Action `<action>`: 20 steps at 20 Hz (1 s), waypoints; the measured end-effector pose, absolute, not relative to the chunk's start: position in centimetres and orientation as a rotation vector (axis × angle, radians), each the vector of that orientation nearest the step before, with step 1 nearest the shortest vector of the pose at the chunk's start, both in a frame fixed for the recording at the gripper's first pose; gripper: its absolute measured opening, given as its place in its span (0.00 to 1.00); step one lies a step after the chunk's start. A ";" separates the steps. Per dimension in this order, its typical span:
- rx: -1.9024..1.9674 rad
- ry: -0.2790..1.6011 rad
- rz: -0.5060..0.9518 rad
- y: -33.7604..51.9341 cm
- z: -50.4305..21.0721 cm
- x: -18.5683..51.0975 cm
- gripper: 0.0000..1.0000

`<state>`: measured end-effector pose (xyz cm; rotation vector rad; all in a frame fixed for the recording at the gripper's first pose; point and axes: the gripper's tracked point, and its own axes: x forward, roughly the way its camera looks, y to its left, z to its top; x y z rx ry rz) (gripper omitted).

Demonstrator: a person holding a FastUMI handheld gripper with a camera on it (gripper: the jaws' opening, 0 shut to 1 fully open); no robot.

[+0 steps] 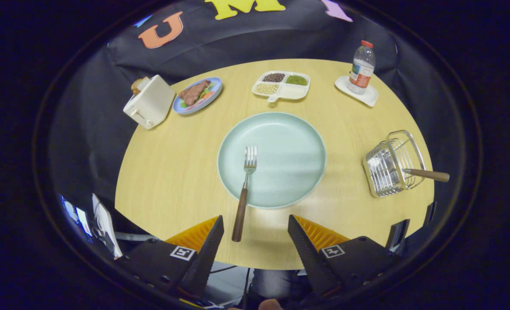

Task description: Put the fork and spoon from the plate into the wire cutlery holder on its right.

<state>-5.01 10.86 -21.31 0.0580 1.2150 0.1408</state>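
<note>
Fork still on the plate, spoon looked done already

Gripper (255, 226) spread wide, holding nothing, hovering just short of the fork (245, 189), whose tines rested on the pale green plate (293, 129) and wooden handle stuck out over the rim toward the fingers. Wooden-handled utensil, probably the spoon, already sitting in the wire cutlery holder (392, 163) to the right. Looked light and stiff; metal neck likely slippery, so best grabbed by the wooden handle.
</note>
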 end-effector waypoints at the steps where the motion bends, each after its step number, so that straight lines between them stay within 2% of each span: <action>1: 0.076 1.239 0.145 11.4 -22.0 -5.3 0.90; 6: 0.105 1.275 0.102 12.5 -25.0 -4.7 0.89; 8: 0.105 1.288 0.071 12.5 -25.8 -4.7 0.83; 11: 0.074 1.296 0.070 13.0 -26.8 -4.7 0.64; 13: 0.049 1.294 0.049 13.2 -26.8 -4.8 0.28; 14: 0.034 1.290 0.052 13.3 -27.0 -4.8 0.21; 15: 0.020 1.287 0.040 13.0 -27.5 -4.8 0.20; 16: 0.022 1.275 0.045 12.7 -26.4 -4.8 0.08; 18: 0.013 1.251 0.057 12.8 -26.0 -4.1 0.09; 19: 0.016 1.250 0.066 12.9 -26.3 -4.4 0.01; 20: 0.019 1.248 0.077 12.9 -26.1 -4.5 0.01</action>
